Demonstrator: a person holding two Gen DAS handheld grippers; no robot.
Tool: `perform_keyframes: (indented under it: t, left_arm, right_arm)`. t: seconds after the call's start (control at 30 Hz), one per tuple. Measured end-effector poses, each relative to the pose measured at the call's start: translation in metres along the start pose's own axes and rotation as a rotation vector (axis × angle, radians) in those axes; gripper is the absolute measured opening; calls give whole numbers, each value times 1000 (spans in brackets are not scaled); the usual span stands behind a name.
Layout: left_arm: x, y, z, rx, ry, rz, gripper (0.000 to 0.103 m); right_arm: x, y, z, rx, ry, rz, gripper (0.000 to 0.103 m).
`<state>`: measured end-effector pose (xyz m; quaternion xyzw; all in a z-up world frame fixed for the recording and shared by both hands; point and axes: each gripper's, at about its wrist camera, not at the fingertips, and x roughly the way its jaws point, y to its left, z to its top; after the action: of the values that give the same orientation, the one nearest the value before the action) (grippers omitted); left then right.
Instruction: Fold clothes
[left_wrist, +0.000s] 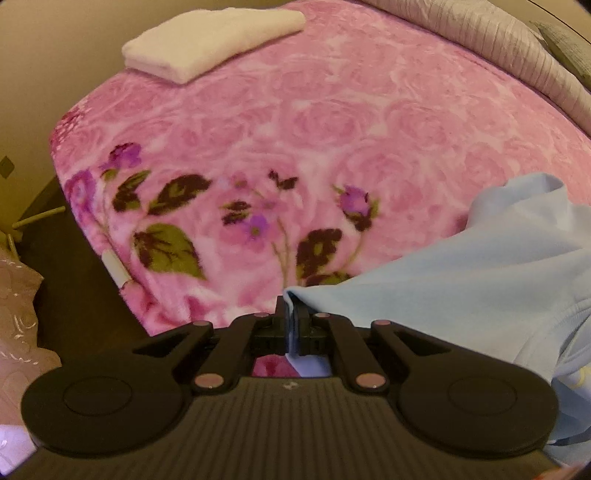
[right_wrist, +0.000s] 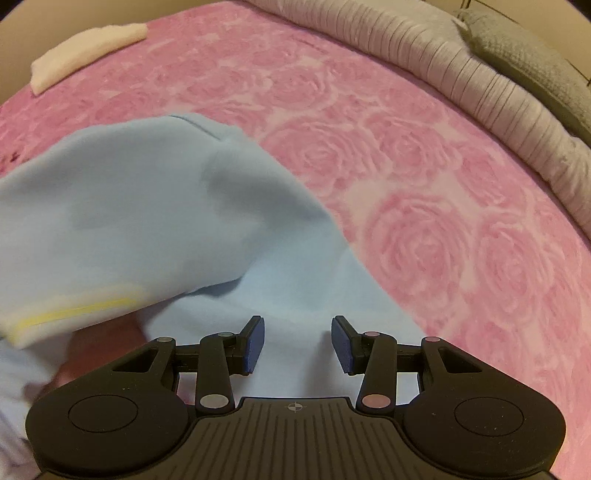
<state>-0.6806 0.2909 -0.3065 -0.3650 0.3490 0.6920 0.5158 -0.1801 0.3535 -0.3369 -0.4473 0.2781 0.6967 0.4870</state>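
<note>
Nearest, in the left wrist view: left gripper with jaws clamped on a corner of the light blue garment, cloth pinched between the pads and trailing away to the right and downward, partly lifted off the bed. In the right wrist view: right gripper with jaws apart and gripping nothing, hovering directly over a flat stretch of the same light blue garment, blue pads either side of bare cloth. Left of those jaws, a raised, blurred fold with a yellow-striped white hem; beyond that fold, a seamed edge at the garment's far end. Long axis apparently running across from left gripper to right, though too bunched to say for sure. Right gripper nearer the free cloth, so probably the one to close on an edge next; likely a matching corner or hem needed before any fold.

Farther out: pink rose blanket spread over the bed, wide and bare ahead and to the right, good room for laying the garment flat. Bed edge close on the left, floor below. Far left corner: folded white cloth, well apart. Far edge: ribbed grey bedding and a grey knitted pillow.
</note>
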Motion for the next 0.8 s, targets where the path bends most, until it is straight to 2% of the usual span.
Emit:
perform_keyframes:
  t: [0.07,0.37,0.43,0.47,0.5,0.6,0.7,0.8]
  left_arm:
    - [5,0,-1,-8,14,-10,3]
    - [15,-9,0,-16,39,-44,0]
    - [11,-14,1,6,26,-54,0]
    - [9,-16,3,16,17,-57,0]
    - [5,-17,4,22,6,-56,0]
    - [-18,-15,17,29,-62,-41,0]
    - [-50,-13,34,46,-143,-49,0]
    - [-93,-23,51,116,-252,-80,0]
  right_arm:
    - [11,-11,2,4,11,-13,72]
    - [18,-46,-29,136,54,-10,73]
    - [18,-53,-37,169,63,-7,52]
    - [19,-56,-41,185,68,-6,16]
    - [19,-60,-45,201,73,-5,2]
    - [-12,-53,-58,214,17,-41,1]
    - [-68,-62,-70,282,-113,-140,1]
    - [-141,-81,-80,333,-259,-248,1]
